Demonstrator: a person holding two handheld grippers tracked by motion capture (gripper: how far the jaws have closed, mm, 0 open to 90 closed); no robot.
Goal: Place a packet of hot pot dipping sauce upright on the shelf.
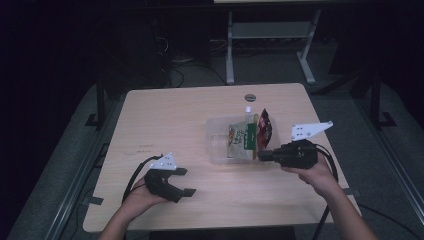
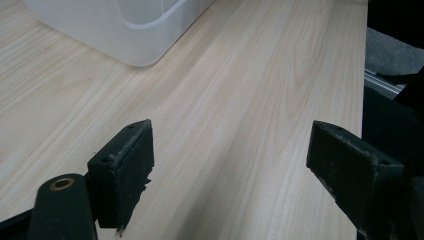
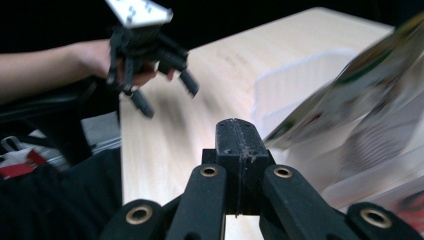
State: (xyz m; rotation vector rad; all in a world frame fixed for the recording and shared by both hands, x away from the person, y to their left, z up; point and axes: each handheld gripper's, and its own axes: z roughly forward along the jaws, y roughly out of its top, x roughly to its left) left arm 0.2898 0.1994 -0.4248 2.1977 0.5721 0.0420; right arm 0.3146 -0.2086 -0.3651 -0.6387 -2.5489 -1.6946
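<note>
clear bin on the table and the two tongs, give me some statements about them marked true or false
1. The clear bin holds snack packets. True.
2. The right tongs stand wide open. False: in the right gripper view the two jaws are pressed together with nothing between them.
3. The left tongs are open, with bare table between the jaws. True.
4. The left tongs grip the edge of the bin. False: they sit apart from it, near the front of the table.
5. The right tongs are at the bin's right side, beside a dark red packet. True.
</note>
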